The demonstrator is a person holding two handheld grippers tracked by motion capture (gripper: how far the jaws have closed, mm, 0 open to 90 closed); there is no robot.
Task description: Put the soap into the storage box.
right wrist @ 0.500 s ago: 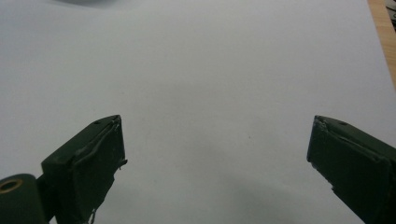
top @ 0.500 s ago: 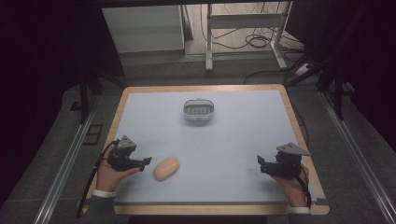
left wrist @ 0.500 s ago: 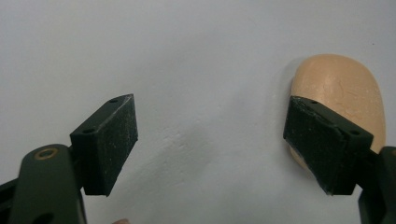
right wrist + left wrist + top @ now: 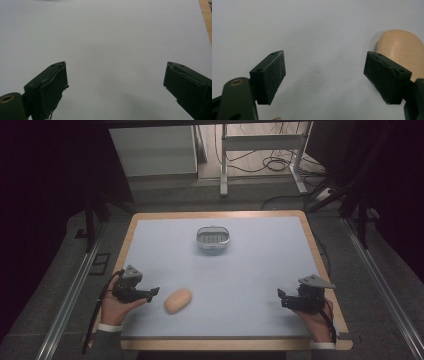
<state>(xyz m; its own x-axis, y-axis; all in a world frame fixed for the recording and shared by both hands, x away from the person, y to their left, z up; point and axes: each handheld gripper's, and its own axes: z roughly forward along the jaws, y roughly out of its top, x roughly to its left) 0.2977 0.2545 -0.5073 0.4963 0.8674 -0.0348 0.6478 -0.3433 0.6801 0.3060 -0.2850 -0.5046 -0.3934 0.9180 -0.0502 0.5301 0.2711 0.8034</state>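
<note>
A tan, oval bread-like lump [image 4: 178, 300] lies on the pale table top near the front left. In the left gripper view the same lump [image 4: 402, 52] sits just beyond the right-hand jaw. My left gripper [image 4: 152, 293] rests low on the table just left of the lump and points at it, open, with bare table between its fingers [image 4: 323, 75]. My right gripper [image 4: 281, 298] sits at the front right, open too, over bare table [image 4: 115, 82]. A small grey oval basket [image 4: 213, 238] stands at the middle back.
The table has a wooden rim [image 4: 320, 255] around the pale mat. A white cabinet [image 4: 152, 150] and a metal stand with cables [image 4: 260, 155] are on the floor behind the table. Metal rails [image 4: 70, 290] run along both sides.
</note>
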